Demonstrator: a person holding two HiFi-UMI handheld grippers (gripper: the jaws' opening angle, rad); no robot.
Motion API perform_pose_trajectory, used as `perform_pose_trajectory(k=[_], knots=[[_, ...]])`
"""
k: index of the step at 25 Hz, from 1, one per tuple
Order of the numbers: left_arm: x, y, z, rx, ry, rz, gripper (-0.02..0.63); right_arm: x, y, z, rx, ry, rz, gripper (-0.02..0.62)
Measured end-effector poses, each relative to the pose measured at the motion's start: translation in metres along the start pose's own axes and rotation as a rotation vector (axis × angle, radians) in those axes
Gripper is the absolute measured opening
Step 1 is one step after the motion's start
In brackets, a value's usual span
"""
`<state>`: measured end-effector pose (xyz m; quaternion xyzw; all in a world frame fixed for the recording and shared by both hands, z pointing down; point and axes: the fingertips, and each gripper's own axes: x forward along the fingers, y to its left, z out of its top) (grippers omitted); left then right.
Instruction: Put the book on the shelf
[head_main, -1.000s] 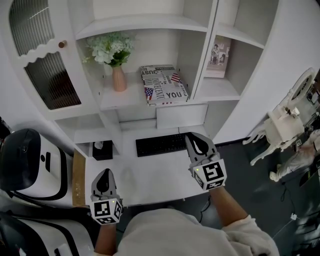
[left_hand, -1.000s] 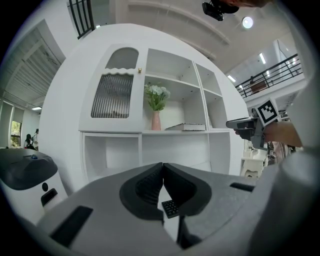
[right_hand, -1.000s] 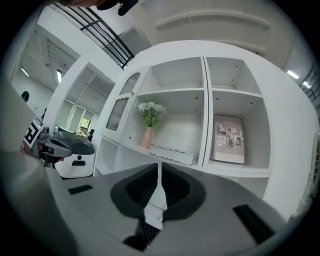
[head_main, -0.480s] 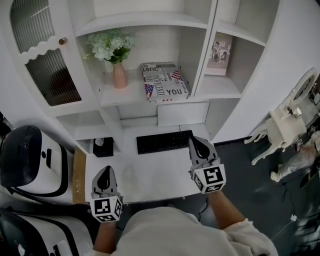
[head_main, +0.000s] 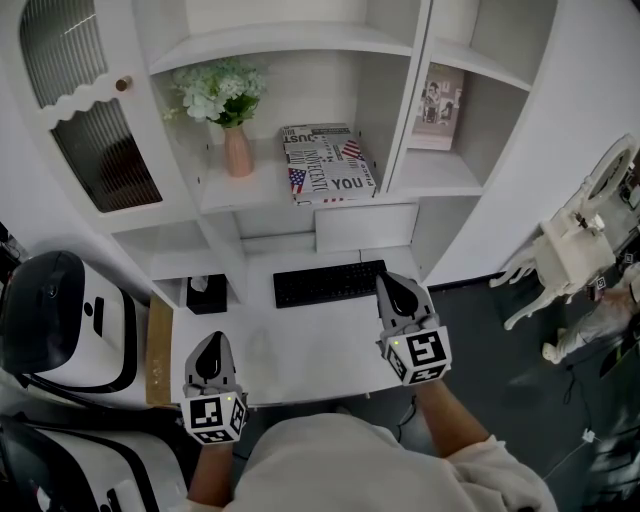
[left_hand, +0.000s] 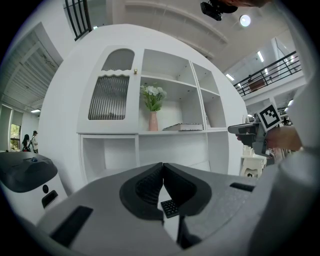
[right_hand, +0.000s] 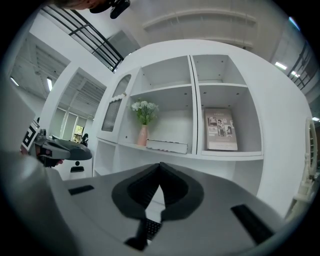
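Note:
The book (head_main: 329, 165), its cover full of printed words and a flag, lies flat on the shelf (head_main: 240, 194) beside a pink vase of white flowers (head_main: 236, 150); it also shows as a book (left_hand: 183, 127) and a book (right_hand: 167, 145) in the two gripper views. My left gripper (head_main: 209, 354) hovers over the desk's front left, jaws together and empty. My right gripper (head_main: 397, 290) hangs over the desk's right side by the keyboard (head_main: 328, 283), also shut on nothing. Both point toward the shelf unit.
A second book (head_main: 438, 108) stands upright in the right shelf compartment. A small black box (head_main: 205, 296) sits at the desk's back left. A cabinet door with ribbed glass (head_main: 100, 150) stands at the left. White and black rounded machines (head_main: 60, 320) sit left; a white ornate chair (head_main: 570, 250) stands right.
My right gripper has drifted slightly toward me and to the right. The left gripper and the book have stayed put.

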<state>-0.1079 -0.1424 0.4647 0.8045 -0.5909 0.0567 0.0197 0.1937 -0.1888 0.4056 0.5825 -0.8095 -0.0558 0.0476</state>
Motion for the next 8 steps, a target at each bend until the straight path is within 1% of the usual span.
perform_pose_trajectory(k=[8], knots=[[0.0014, -0.001, 0.0002, 0.001, 0.0, 0.002, 0.005, 0.0025, -0.0011, 0.0007, 0.0, -0.004, 0.008, 0.002]])
